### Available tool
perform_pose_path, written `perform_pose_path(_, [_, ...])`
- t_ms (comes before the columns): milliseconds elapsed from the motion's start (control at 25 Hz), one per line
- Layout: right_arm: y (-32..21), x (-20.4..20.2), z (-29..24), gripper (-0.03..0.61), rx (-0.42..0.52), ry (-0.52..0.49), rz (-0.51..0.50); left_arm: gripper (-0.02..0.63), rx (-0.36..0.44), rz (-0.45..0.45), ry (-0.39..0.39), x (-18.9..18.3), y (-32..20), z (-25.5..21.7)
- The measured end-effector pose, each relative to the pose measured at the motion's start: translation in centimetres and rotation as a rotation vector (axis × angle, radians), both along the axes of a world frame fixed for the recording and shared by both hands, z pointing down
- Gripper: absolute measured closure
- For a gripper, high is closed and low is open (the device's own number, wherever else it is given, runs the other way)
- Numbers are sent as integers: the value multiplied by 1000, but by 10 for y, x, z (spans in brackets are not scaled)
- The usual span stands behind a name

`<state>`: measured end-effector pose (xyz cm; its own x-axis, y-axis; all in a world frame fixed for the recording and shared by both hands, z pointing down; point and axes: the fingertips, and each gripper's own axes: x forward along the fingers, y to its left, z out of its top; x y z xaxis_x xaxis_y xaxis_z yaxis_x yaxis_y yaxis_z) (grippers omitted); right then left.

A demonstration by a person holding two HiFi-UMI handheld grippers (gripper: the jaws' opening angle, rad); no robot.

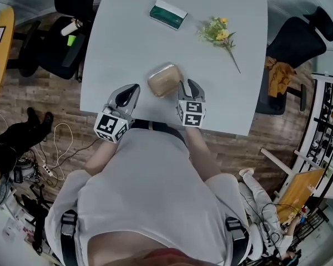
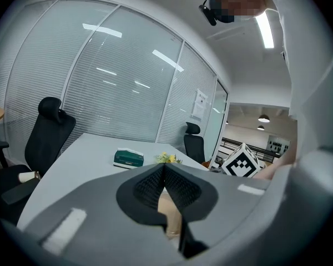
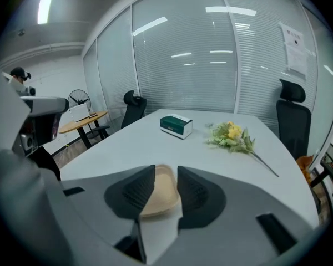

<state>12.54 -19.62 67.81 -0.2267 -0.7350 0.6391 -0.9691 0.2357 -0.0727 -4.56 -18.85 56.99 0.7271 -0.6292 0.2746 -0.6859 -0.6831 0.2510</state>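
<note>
A tan oval dish (image 1: pixel 165 80) lies on the grey-white table (image 1: pixel 127 43) near its front edge. My right gripper (image 1: pixel 187 88) is at the dish's right end. In the right gripper view its jaws stand a narrow gap apart, and the dish (image 3: pixel 162 190) shows through that gap, wider than it and partly hidden by both jaws. My left gripper (image 1: pixel 127 95) sits just left of the dish without touching it. Its fingertips (image 2: pixel 164 169) meet, and a strip of the tan dish (image 2: pixel 170 209) shows behind them.
A green tissue box (image 1: pixel 168 14) lies at the table's far side, and a yellow flower sprig (image 1: pixel 220 32) lies to its right. Black office chairs (image 1: pixel 293 43) stand on both sides of the table. Cables (image 1: pixel 58 148) trail on the wooden floor at left.
</note>
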Motion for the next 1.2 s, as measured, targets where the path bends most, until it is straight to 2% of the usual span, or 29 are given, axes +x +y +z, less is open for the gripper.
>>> perform_pose_path(640, [-34, 3, 60, 449, -164, 70, -92, 603, -22, -22, -7, -10, -21, 6])
perform_pose_path(1200, [-42, 6, 76, 462, -211, 69, -92, 603, -27, -40, -14, -14, -34, 8])
